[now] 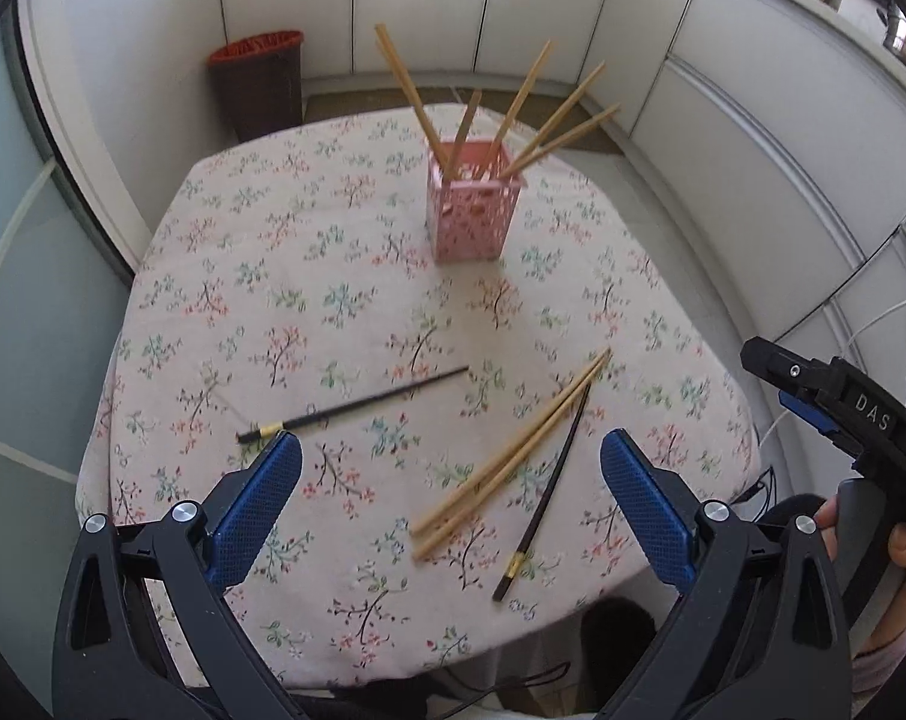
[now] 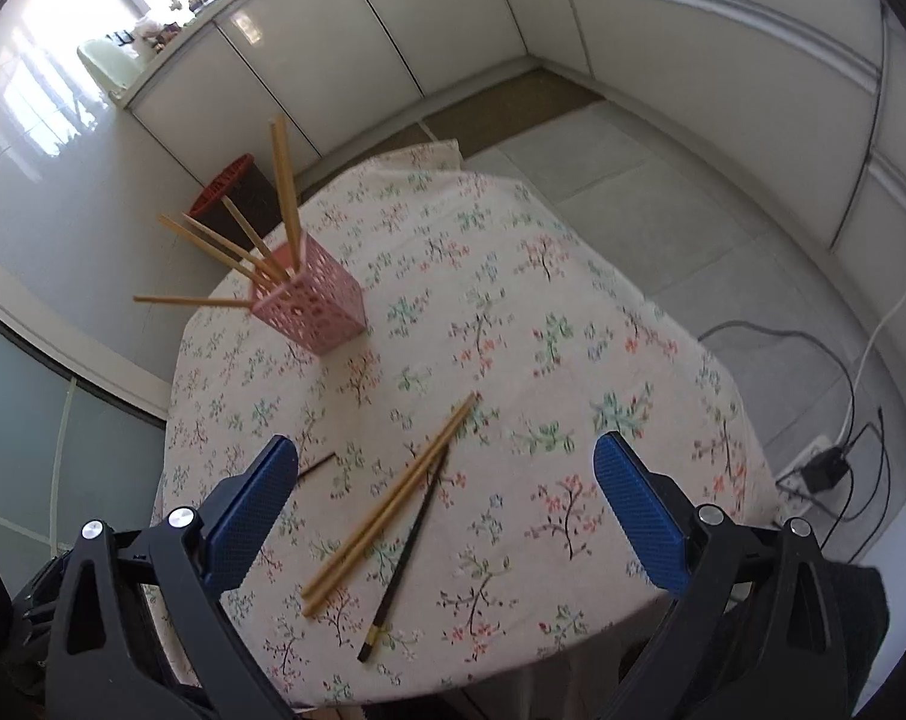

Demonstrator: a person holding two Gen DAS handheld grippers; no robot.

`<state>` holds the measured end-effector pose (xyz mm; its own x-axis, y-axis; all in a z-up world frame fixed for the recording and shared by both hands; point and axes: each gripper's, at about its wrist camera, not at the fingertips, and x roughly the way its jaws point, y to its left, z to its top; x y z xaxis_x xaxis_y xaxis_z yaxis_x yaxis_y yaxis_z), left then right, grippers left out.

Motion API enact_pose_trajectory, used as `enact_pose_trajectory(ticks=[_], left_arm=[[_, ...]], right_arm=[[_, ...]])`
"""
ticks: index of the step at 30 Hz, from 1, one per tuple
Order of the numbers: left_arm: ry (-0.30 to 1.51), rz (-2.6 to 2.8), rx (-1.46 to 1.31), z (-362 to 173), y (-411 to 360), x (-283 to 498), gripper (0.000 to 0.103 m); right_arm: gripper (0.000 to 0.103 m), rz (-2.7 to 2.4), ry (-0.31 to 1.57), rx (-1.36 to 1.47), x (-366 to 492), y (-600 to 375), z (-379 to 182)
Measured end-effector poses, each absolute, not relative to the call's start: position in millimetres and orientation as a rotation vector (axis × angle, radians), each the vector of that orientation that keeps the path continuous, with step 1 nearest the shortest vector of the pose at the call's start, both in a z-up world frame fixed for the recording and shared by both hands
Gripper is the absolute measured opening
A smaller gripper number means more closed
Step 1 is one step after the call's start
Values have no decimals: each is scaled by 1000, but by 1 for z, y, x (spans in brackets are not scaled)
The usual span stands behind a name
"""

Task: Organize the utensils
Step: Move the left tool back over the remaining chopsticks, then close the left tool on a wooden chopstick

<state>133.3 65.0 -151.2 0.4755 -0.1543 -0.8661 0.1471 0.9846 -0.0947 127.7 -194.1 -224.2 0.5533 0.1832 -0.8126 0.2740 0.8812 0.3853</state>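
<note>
The tablecloth (image 1: pixel 309 276) is pale pinkish cream, printed all over with small sprigs: dark stems with coral, pink and teal-green blossoms. On it stands a holder (image 1: pixel 474 213) of soft pink plastic, pierced with a lattice of little holes. The chopsticks in the holder (image 1: pixel 513 111) are light tan bamboo, and the pair of chopsticks (image 1: pixel 513 456) lying on the cloth has the same honey colour. Two black chopsticks (image 1: pixel 357 405) each carry a yellow-gold band near the thick end. Both the left gripper (image 1: pixel 450 456) and the right gripper (image 2: pixel 447 462) are black with textured royal-blue pads. The waste bin (image 1: pixel 258 84) is dark brown with an orange-red rim. The cabinets (image 1: pixel 723 138) are glossy white, the floor tiles (image 2: pixel 663 180) pale grey.
</note>
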Motion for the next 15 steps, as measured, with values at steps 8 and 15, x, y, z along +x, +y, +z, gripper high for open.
enact_pose_trajectory(ticks=[8, 15], left_arm=[[1293, -153, 27, -237, 71, 153, 96], [1407, -109, 48, -280, 79, 159, 95]], right_arm=[[96, -111, 1097, 468, 135, -216, -272], [96, -104, 1171, 526, 139, -235, -305]])
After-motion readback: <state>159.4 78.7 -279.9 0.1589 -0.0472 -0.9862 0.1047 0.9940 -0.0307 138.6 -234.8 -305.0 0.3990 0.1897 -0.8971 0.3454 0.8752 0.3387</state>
